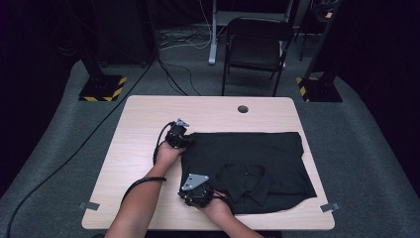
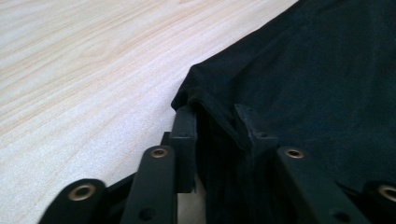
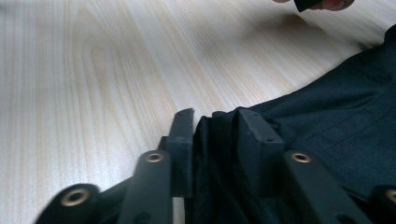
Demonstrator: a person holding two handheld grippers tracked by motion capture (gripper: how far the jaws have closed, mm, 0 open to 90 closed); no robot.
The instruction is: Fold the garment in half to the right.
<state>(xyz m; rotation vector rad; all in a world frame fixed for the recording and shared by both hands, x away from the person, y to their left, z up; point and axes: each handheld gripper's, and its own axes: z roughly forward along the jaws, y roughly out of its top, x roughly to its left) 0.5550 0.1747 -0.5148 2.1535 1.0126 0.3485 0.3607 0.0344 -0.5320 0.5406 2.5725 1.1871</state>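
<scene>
The shirt (image 1: 247, 166) is plain black; the table (image 1: 143, 148) is pale wood grain (light beige); both grippers' jaws are black.

Wooden table (image 1: 148, 114), black shirt (image 1: 247, 163) atop

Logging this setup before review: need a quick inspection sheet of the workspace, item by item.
Surface: light wood table, round hole near its far edge, grey clips at both near corners.
Job's things: black shirt lying folded on the table's right half, collar toward the near edge.
Clutter: nothing seen.
Grippers: left gripper has the shirt's far-left corner between its jaws; right gripper has bunched fabric at the near-left edge between its jaws.
Cables: gripper cable loops by the left hand; floor cables run behind the table.
Surroundings: black folding chair, two hazard-striped stand bases, grey carpet.
</scene>
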